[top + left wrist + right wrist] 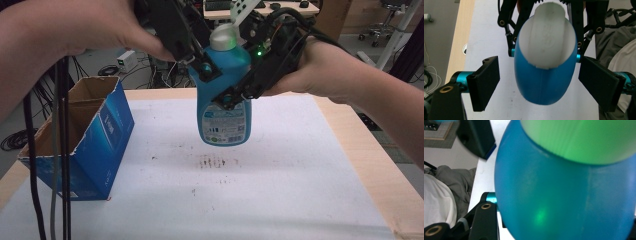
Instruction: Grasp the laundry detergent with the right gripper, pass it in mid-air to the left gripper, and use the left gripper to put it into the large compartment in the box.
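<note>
The blue bottle point(224, 95) with a pale cap point(223, 37) hangs in the air above the far middle of the table point(345, 130), over the white sheet point(280, 190). The right gripper point(235, 95) is clamped on its upper body and carries it. The left gripper point(539, 82) is spread wide, its pads point(485, 82) standing apart from both sides of the bottle. I judge the bottle to be stiff, smooth plastic, possibly heavy with liquid and a little slippery; the shoulder below the cap seems the safest hold. An open blue carton point(80, 140) stands at the left edge. Cables point(107, 70) lie on the floor behind.
</note>
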The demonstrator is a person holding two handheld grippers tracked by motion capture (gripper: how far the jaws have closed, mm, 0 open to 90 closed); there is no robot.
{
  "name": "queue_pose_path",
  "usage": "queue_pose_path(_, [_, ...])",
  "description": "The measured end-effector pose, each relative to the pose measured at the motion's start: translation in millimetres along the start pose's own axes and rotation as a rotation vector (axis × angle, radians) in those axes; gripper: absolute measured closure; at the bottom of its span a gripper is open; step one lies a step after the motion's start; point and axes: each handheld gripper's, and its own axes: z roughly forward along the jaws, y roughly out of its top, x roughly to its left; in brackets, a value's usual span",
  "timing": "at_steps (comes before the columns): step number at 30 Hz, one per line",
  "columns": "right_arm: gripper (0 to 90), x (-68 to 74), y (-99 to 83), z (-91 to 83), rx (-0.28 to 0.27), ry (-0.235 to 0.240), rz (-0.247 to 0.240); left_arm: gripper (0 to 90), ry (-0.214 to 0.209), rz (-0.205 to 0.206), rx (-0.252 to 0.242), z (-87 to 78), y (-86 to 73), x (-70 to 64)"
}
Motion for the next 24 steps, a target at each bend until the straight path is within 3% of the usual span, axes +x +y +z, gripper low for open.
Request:
queue_pose_path(7, [44.7, -1.6, 1.7, 3.9, 0.006, 0.010, -0.011, 17.3, -0.012, -0.018, 0.022, 4.2, 0.7, 2.4])
queue_pose_path(24, [44.7, -2.6, 1.2, 6.1, 0.012, 0.014, -0.009, 17.9, -0.022, -0.014, 0.066, 12.7, 3.0, 1.3])
